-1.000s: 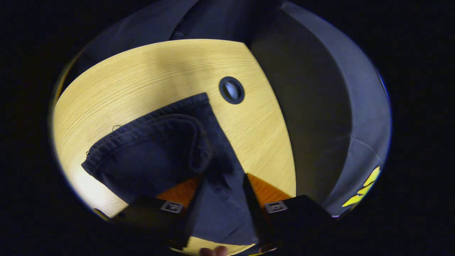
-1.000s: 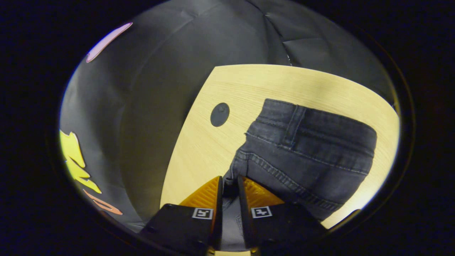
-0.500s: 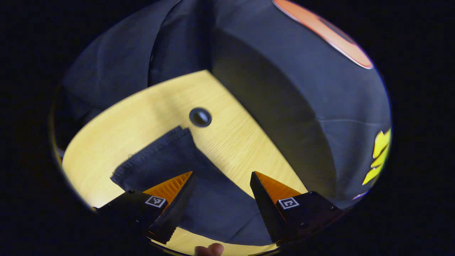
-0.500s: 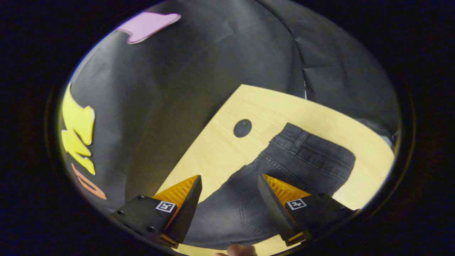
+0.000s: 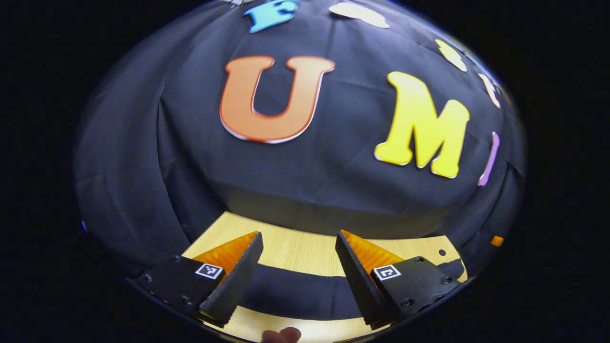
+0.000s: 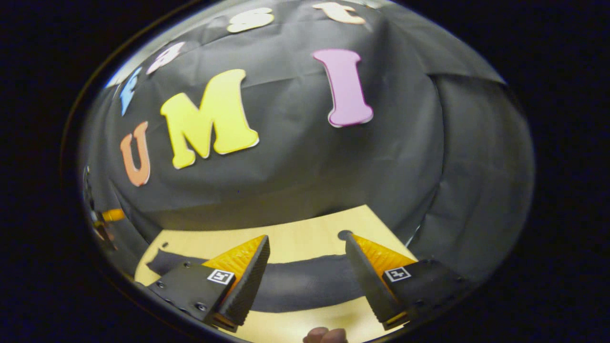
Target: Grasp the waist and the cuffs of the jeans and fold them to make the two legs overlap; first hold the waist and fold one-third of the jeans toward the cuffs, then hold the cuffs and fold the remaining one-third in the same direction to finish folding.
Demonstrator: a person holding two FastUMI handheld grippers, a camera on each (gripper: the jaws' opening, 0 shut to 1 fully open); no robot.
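jeans (image 5: 295, 293) lie as a dark band across the wooden desk (image 5: 305, 250), at 6 o'clock in both gripper views. left claw (image 5: 298, 271) and right claw (image 6: 307, 274) hang released above the denim, holding nothing, aimed at the booth wall. the risk ahead: one claw pinching a single layer, or uneven lifts, would skew the fold and leave the legs out of line.

Both grippers, left (image 5: 298, 243) and right (image 6: 307, 245), released the jeans (image 6: 305, 283) (now lifted clear).
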